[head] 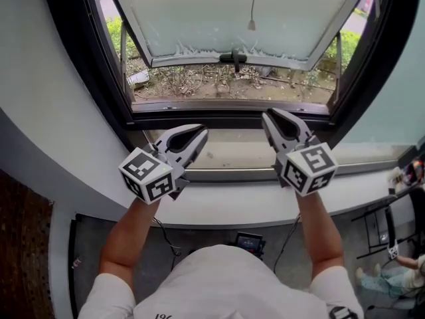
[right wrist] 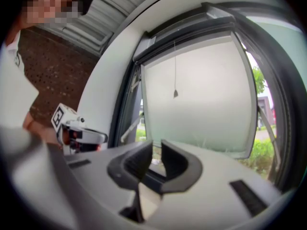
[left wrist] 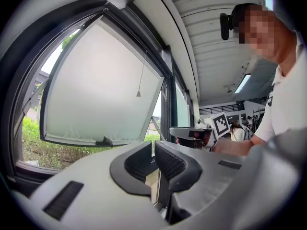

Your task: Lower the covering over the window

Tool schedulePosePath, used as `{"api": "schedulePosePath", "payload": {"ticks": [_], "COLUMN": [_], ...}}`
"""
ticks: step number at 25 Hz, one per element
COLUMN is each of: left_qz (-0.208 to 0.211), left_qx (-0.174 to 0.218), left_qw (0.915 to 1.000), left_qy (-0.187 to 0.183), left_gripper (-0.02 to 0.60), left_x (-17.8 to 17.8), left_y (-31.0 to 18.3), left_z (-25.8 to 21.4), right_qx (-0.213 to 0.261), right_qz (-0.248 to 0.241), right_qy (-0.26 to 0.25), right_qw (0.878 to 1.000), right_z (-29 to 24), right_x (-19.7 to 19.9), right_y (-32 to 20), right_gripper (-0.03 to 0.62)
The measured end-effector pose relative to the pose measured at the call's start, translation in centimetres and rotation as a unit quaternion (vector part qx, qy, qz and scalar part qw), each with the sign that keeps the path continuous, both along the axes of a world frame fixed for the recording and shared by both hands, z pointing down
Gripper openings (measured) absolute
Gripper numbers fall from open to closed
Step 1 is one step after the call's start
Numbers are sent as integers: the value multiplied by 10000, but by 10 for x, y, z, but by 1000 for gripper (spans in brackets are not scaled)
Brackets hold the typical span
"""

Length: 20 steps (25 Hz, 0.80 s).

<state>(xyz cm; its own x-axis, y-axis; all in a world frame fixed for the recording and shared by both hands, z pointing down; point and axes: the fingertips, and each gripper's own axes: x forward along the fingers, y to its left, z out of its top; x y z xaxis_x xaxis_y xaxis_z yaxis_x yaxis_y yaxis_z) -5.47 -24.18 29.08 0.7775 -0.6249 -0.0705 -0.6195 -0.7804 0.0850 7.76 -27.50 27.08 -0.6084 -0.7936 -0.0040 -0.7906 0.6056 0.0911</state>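
A thin pull cord with a small weight at its end (head: 252, 25) hangs in front of the frosted window pane (head: 239, 12), which is tilted open outward. The covering itself is not in view. The same cord end (left wrist: 138, 94) shows high up in the left gripper view, and the cord end (right wrist: 175, 94) in the right gripper view too. My left gripper (head: 199, 133) and right gripper (head: 271, 115) are held side by side above the window sill (head: 232, 155), well below the cord. Both are shut with nothing in them. Left gripper (left wrist: 152, 150) and right gripper (right wrist: 157, 150) point up at the pane.
A black handle (head: 232, 58) sits at the pane's lower edge. The dark window frame (head: 99, 65) surrounds the opening, with grass and dry twigs (head: 219, 82) outside. A white ledge (head: 219, 208) runs under the sill. A person's legs (head: 388, 278) are at the far right.
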Motion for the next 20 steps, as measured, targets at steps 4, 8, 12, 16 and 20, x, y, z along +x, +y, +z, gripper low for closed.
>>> {"api": "schedulePosePath", "payload": {"ticks": [4, 8, 12, 16, 20], "left_qz": [-22, -68, -91, -156, -114], "left_qx": [170, 304, 512, 666, 759], "left_qw": [9998, 9993, 9982, 9970, 9961], "left_qy": [-140, -212, -315, -351, -431], "left_gripper": [37, 37, 37, 37, 37], "left_x": [1, 0, 1, 1, 5], "left_y": [-8, -18, -26, -36, -43], "left_z": [-13, -27, -43, -56, -67], "right_qx": [226, 400, 592, 729, 886], "right_qz": [52, 110, 179, 227, 237], "right_qy": [98, 247, 419, 518, 585], "right_qw": [9997, 9988, 9972, 9957, 9941], "right_z": [-20, -36, -51, -69, -88], "right_x": [0, 1, -1, -3, -8], "right_y": [-11, -21, -32, -44, -54], "right_gripper": [46, 46, 46, 46, 46]}}
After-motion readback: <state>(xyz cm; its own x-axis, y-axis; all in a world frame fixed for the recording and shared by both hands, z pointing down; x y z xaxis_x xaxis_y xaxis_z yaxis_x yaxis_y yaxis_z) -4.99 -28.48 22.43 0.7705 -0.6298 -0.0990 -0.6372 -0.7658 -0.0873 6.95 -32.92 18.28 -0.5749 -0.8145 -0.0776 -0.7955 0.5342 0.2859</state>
